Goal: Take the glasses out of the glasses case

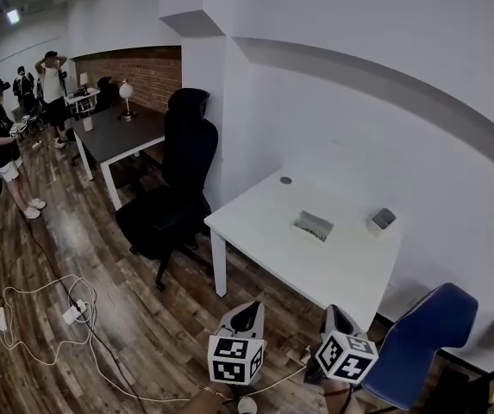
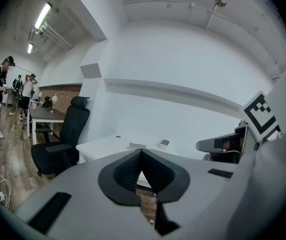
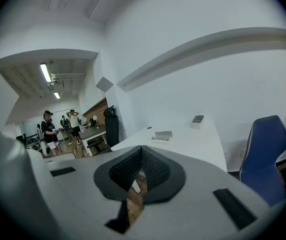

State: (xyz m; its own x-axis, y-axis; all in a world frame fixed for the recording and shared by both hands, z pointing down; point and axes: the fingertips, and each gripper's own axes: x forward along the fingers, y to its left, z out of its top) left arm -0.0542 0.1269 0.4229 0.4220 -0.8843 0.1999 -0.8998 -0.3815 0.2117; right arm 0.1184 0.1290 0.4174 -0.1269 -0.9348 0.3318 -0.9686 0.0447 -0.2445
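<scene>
Both grippers are hovering short of the white table (image 1: 264, 222), well apart from it; the left gripper (image 2: 142, 151) and right gripper (image 3: 142, 148) are each holding their jaws pressed together on nothing. Lying on it are a grey flat object (image 1: 313, 225) and a small dark-topped box (image 1: 383, 219); I cannot tell which is the glasses case. Either is probably light and liable to slide, so one gripper should pin the base while the other lifts the fragile glasses by the bridge.

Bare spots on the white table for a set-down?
Bare: near half of the white table, between front edge and flat grey item; also the far-left part around the round cap. Tightest: the strip between that item and the small grey box.
</scene>
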